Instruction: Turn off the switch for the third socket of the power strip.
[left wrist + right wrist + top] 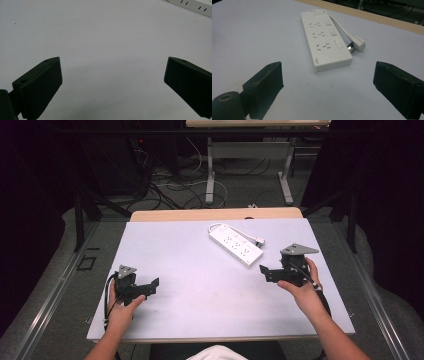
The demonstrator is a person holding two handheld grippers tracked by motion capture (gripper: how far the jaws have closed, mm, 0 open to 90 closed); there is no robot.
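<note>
a person is sitting at the near edge of the table (165, 250), which is wearing a pale lilac-white cover, and is holding a black gripper in each hand. the left gripper (152, 286) is hovering low over the near left part of the table, gripped by the left hand (122, 307), with its grey three-cornered plate on top and a black cable looping down past the wrist. in the left gripper view its jaws are standing wide apart with nothing between them but bare cover, so it is released and carrying nothing.

the right gripper (265, 271) is sitting over the right side of the table in the right hand (302, 292), its jaws pointing inward toward the middle. in the right gripper view those jaws are also spread wide and holding nothing.

the white power strip (235, 245) is lying flat on the far right-of-centre part of the table, angled diagonally, just ahead of the right gripper and well apart from the left one. it is showing three rows of sockets, each with its own switch. its white cord (342, 26) is curving round from the far end and running back along one long side, and the white plug (357, 45) is resting on the cover just beside the strip's near end. neither gripper is touching the strip.

a corner of the strip (192, 6) is peeking in at the top right of the left gripper view.
</note>
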